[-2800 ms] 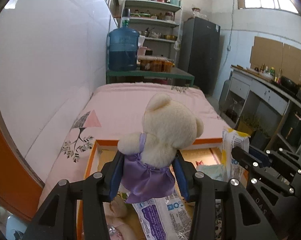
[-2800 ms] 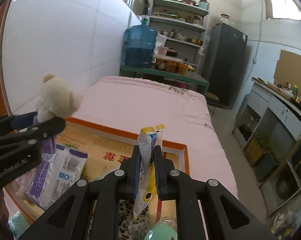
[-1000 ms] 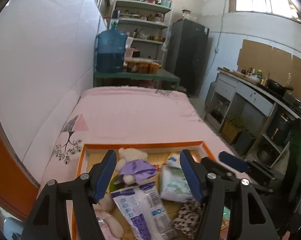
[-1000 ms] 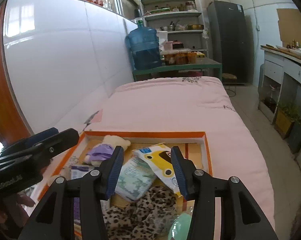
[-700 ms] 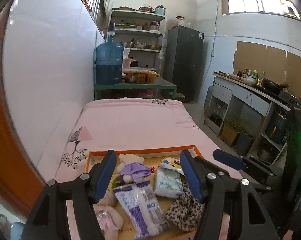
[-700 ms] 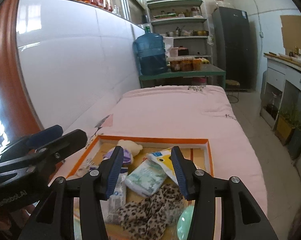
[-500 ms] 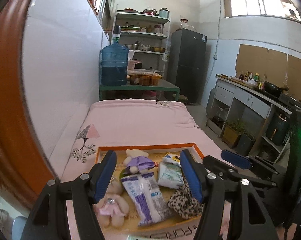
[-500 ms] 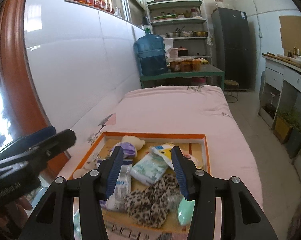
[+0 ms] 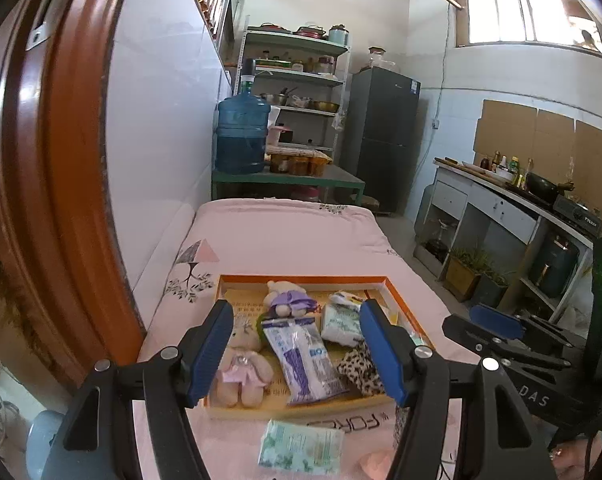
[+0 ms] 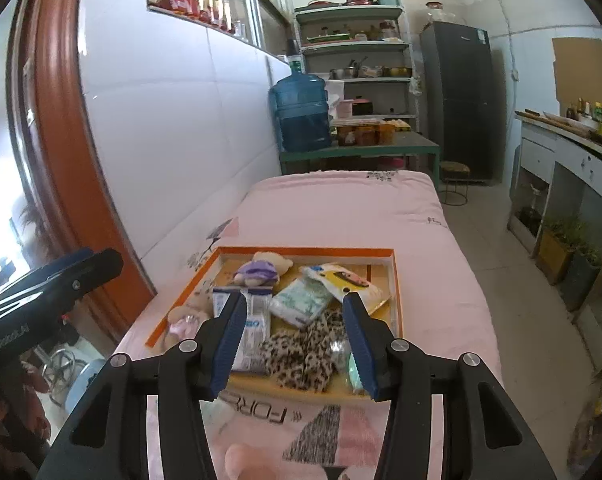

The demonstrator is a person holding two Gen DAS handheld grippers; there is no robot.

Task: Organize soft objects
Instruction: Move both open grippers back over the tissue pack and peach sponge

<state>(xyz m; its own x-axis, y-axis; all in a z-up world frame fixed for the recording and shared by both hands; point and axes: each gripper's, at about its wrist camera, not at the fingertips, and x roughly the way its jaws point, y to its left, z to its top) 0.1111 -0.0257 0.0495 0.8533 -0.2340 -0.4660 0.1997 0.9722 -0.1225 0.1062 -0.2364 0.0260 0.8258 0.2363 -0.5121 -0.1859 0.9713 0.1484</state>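
Pink bedding covers the bed point(image 9: 285, 236) that carries an orange-rimmed box point(image 9: 301, 279), with a tiled wall on one side and kitchen shelves and a water jug point(image 9: 243, 136) beyond.

Inside the box lie a bear point(image 9: 287, 300) in a purple dress, a second plush point(image 9: 239, 368) in pink, a blue-and-white packet point(image 9: 301, 360), a green-patterned tissue pack point(image 9: 341, 322), a yellow packet point(image 10: 343, 280) and a leopard-print cloth point(image 10: 301, 350). 1 more tissue pack point(image 9: 301, 442) sits outside, on the bedding just in front of the box.

Both grippers hang above the near edge of the box and carry nothing. The left gripper point(image 9: 297, 354) has its jaws wide, and the right gripper point(image 10: 293, 344) has its jaws moderately wide, with only the box contents seen through each gap.

Judging by this, the step in hand is the pause between placements: most soft things are in, and the loose pack looks like the next pick. That would call for lowering 1 gripper toward the near bedding, straddling the pack across its narrow side and closing gently, since it will squash.
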